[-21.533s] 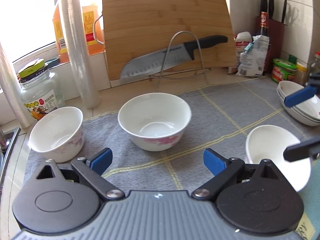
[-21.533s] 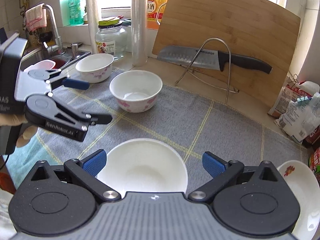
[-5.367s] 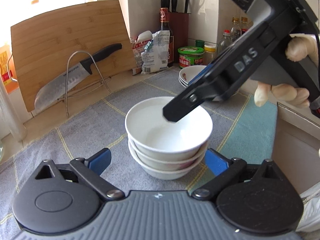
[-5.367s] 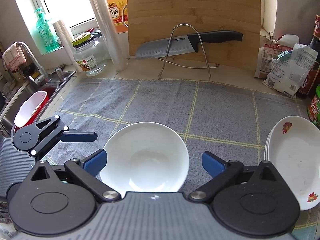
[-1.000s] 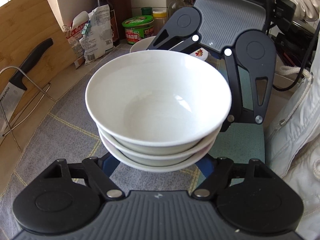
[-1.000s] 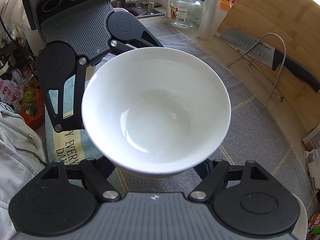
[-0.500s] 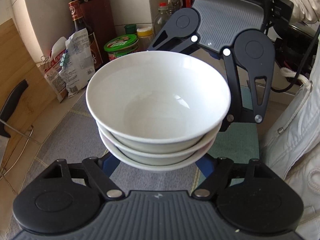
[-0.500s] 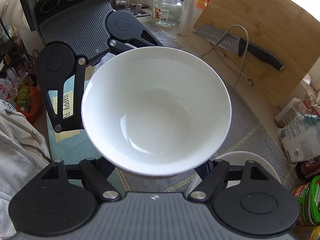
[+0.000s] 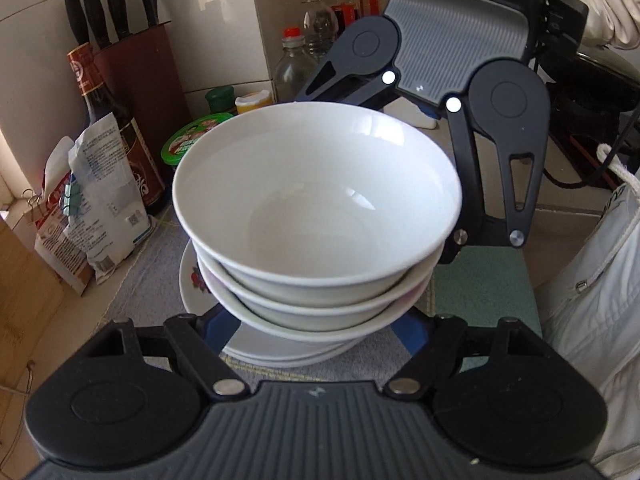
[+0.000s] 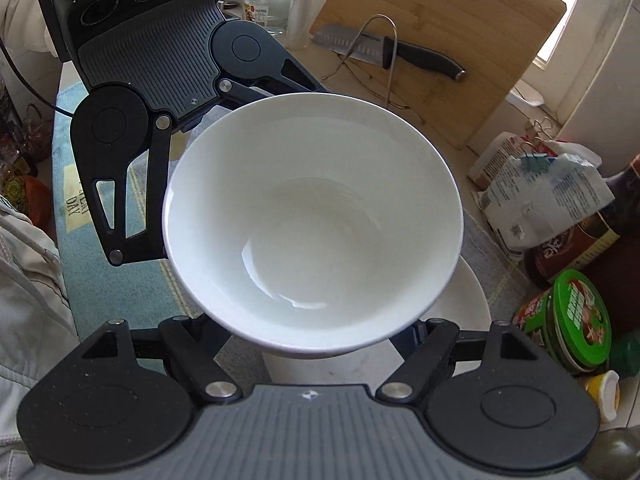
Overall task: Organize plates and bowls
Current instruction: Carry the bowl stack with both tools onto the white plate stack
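Three nested bowls (image 9: 316,216), gripped from opposite sides. Left tool (image 9: 316,330) clamped under the lowest bowl on the near side, blue pads partly closed against it. Right tool (image 10: 316,334) clamped likewise on the far side. Stack held above the plates (image 9: 280,346), which sit on the grey mat (image 9: 160,264) on the surface, near a green-lidded tub (image 9: 192,138) and paper bags (image 9: 100,204).
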`<state>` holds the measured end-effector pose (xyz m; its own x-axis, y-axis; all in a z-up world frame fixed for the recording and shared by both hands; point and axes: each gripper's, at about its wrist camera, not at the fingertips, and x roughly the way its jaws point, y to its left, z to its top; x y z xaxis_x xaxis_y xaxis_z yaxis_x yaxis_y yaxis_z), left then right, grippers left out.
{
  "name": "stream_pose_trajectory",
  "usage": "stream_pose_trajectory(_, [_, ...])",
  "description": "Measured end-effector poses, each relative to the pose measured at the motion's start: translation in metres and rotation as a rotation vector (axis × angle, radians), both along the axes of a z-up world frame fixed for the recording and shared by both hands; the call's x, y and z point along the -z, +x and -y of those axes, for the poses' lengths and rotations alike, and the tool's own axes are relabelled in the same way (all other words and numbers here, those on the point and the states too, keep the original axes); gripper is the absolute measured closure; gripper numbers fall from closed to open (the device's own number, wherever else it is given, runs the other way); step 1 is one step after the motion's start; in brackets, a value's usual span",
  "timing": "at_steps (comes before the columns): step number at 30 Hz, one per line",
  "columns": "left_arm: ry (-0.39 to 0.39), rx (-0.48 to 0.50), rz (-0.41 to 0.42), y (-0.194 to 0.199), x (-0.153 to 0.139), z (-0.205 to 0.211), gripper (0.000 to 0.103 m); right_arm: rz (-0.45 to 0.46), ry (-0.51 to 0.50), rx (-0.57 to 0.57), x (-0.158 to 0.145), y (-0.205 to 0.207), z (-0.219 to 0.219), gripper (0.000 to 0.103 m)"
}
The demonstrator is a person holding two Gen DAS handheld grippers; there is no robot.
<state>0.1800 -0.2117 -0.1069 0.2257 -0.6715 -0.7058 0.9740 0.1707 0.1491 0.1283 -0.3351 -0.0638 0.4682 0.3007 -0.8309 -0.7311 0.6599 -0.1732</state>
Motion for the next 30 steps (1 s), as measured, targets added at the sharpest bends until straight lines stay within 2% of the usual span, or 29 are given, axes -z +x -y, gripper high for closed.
stream_pose_trajectory(11, [0.007, 0.022, -0.01, 0.025, 0.017, 0.03, 0.022, -0.017, -0.012, 0.033, 0.014, 0.02, 0.025, 0.019])
stream_pose_trajectory(30, [0.016, 0.016, -0.043, 0.044, 0.033, 0.04, 0.022, -0.051, -0.004, 0.047, 0.023, 0.037, 0.04, 0.02])
